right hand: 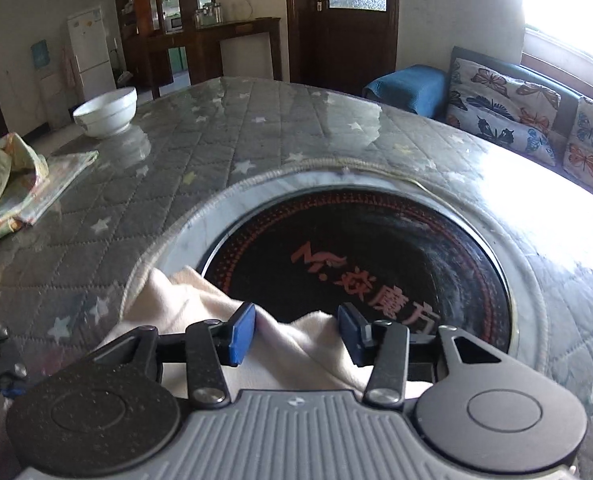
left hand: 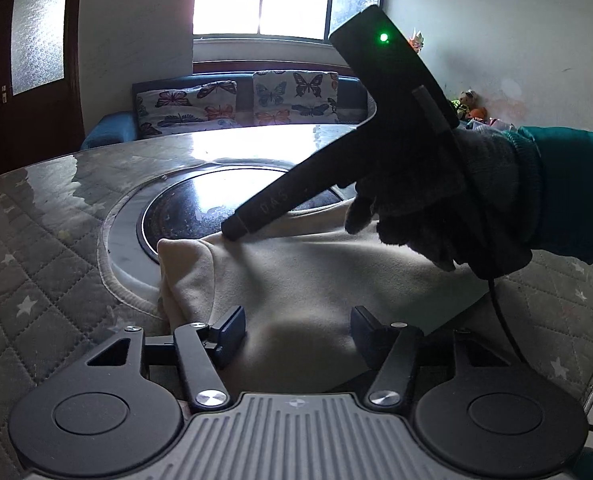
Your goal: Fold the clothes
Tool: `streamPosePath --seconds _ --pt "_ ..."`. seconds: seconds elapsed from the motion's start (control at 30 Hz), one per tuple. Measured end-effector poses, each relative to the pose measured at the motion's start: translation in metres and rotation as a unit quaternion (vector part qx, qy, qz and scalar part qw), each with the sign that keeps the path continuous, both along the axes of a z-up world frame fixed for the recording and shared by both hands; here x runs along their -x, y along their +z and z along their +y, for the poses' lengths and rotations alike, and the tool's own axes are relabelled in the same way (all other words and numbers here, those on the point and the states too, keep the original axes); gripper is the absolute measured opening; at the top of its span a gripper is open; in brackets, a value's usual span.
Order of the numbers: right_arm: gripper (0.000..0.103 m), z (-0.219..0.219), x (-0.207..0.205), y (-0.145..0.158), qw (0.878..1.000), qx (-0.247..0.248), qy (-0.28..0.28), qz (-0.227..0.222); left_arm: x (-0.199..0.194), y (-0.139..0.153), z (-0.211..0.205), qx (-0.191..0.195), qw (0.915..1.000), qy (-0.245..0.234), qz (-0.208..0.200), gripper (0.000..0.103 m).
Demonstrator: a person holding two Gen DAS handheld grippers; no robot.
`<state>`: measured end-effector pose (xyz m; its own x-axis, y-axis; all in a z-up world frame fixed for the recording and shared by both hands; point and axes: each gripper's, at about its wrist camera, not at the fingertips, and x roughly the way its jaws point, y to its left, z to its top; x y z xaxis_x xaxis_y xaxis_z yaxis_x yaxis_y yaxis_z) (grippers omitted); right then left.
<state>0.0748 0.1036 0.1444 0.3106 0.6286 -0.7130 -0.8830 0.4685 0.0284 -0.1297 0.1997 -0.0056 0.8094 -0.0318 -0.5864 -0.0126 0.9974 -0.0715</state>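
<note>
A cream garment [left hand: 296,276] is seen on a grey quilted table cover [right hand: 168,168] scattered with pale stars. A black round hob [right hand: 376,256] is marked with red lettering and ringed by red dots. Cushions [left hand: 296,96] are printed with butterflies (orange, blue and black on white). A white bowl [right hand: 106,112] and a teal sleeve [left hand: 568,192] are shown, the hand [left hand: 448,208] gloved in grey.

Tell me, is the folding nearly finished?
Partly. The cream cloth already lies doubled over beside the round black cooktop. Both grippers are open: the left gripper hovers over it, and the right gripper has a fold of cloth between its jaws, unpinched. The crumpled greenish cloth near the white bowl isn't folded yet.
</note>
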Motion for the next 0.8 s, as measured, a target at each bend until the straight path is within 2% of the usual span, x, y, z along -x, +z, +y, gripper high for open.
streamPosePath --seconds 0.07,0.17,0.33,0.5,0.8 --pt "0.051 0.003 0.001 0.002 1.000 0.000 0.003 -0.003 0.002 -0.001 0.000 0.003 1.0000 0.002 0.000 0.064" --pt "0.052 0.011 0.000 -0.005 1.000 0.014 0.005 -0.006 0.004 -0.001 -0.001 0.002 1.0000 0.004 -0.001 0.065" --pt "0.052 0.002 0.008 0.007 1.000 -0.006 0.009 -0.008 0.008 0.001 0.002 0.003 0.9999 0.012 -0.006 0.069" --pt "0.052 0.002 0.032 0.013 0.999 -0.002 0.048 -0.021 0.011 0.000 0.005 0.006 0.9998 0.017 -0.006 0.070" --pt "0.053 0.029 0.048 -0.003 0.997 0.007 0.064 -0.033 0.013 -0.003 0.003 0.005 0.9998 0.019 -0.007 0.075"
